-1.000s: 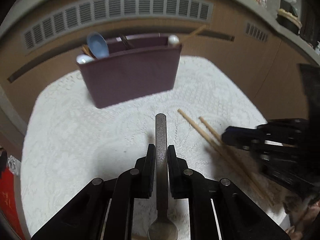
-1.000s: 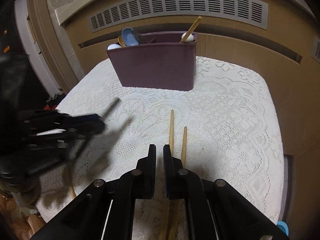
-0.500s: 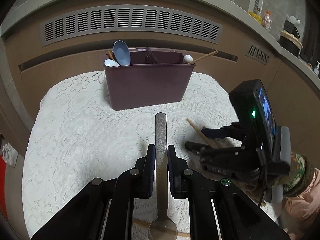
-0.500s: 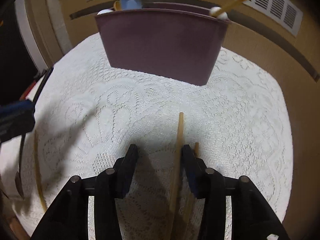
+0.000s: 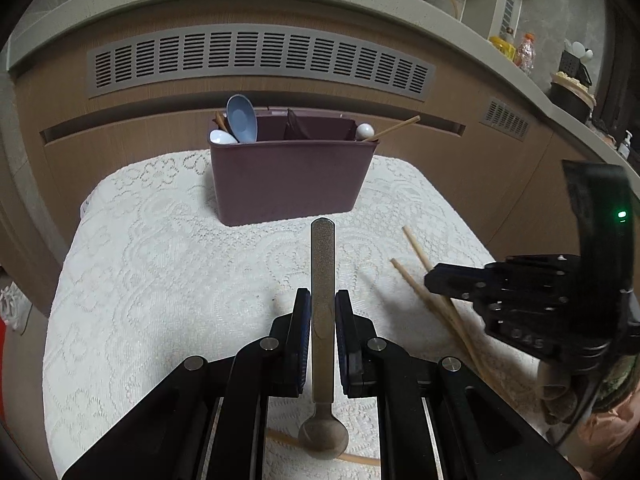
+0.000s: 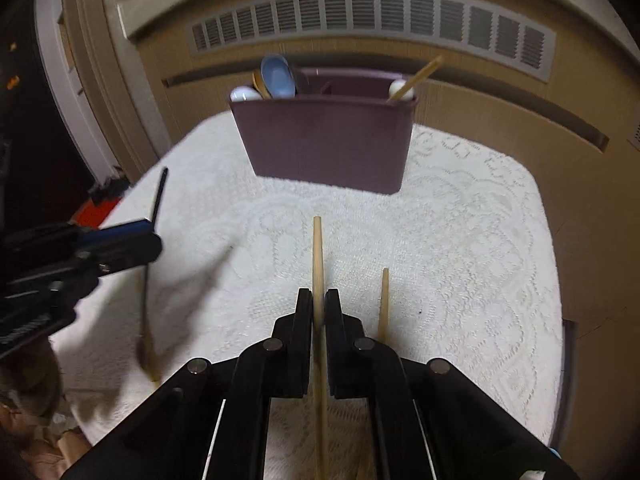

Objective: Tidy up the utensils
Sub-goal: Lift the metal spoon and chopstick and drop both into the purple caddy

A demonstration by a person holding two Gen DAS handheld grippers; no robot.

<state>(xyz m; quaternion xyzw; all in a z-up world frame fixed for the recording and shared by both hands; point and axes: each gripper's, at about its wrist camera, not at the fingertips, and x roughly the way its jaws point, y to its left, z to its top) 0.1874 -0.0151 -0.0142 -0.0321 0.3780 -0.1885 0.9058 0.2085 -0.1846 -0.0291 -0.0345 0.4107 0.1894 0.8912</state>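
My left gripper is shut on a metal spoon, handle pointing forward, bowl toward the camera, held above the lace cloth. My right gripper is shut on a wooden chopstick; a second chopstick lies just to its right on the cloth. In the left wrist view the right gripper sits over both chopsticks. A maroon utensil holder stands at the far side, with a blue spoon, white spoons and a chopstick inside; it also shows in the right wrist view.
The white lace cloth covers a small table in front of a wooden cabinet with a vent grille. Another chopstick lies under my left gripper. The left gripper with the spoon shows at the left of the right wrist view.
My right gripper has closed on one chopstick and lifted its tip from the cloth. The left gripper still holds the spoon and has backed off a little from the holder.
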